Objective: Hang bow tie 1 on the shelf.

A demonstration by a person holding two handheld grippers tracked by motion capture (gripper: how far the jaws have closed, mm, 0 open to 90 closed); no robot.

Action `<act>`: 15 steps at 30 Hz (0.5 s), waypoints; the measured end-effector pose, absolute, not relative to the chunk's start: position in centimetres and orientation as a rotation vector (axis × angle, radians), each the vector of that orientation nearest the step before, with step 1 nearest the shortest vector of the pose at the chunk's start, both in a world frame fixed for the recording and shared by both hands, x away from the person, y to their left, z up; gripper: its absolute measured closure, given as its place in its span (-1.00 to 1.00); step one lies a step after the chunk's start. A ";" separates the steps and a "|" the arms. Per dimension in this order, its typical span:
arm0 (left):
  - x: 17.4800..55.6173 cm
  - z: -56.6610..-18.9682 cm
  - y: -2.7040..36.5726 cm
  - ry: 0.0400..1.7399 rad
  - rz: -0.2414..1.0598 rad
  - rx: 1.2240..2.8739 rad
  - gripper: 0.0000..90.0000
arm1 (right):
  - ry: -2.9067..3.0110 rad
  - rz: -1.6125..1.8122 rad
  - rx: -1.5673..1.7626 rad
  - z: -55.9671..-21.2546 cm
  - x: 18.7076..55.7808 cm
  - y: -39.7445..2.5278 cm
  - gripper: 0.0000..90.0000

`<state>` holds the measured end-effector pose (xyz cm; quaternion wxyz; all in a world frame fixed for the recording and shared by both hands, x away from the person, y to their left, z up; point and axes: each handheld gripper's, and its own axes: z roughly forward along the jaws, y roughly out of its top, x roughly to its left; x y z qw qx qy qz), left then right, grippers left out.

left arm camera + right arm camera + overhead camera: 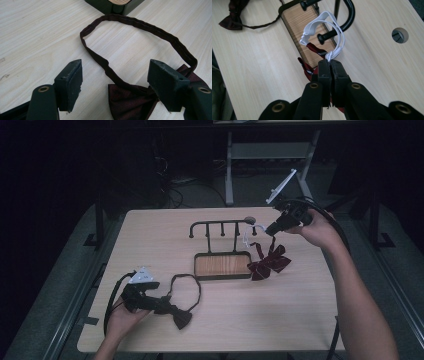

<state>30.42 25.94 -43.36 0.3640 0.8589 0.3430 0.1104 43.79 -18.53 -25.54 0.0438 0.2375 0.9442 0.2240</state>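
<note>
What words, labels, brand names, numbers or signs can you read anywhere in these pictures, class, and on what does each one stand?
None can be read. The dark bow tie between the open left tongs, the red striped bow tie whose white elastic loop the shut right tongs hold, the black hook stand and the wooden table all bear no writing.

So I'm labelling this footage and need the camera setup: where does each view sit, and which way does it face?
High view: above the person's side, looking forward and down on the table; both forearms, left gripper, right gripper.
Left gripper view: rides that gripper, open jaws around the dark bow tie.
Right gripper view: shut jaws pinching the white elastic by the rack.
Shared: both gripper views show the rack's wooden base.
</note>
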 end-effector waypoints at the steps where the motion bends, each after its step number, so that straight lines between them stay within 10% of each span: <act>1: 30.4 -43.4 25.9 0.881 0.284 2.211 -0.36 | 2.884 0.694 0.732 -25.6 43.9 -18.6 0.94; 15: 30.4 -43.3 25.9 0.873 0.285 2.215 -0.36 | 2.878 0.697 0.794 -26.3 45.1 -18.9 0.93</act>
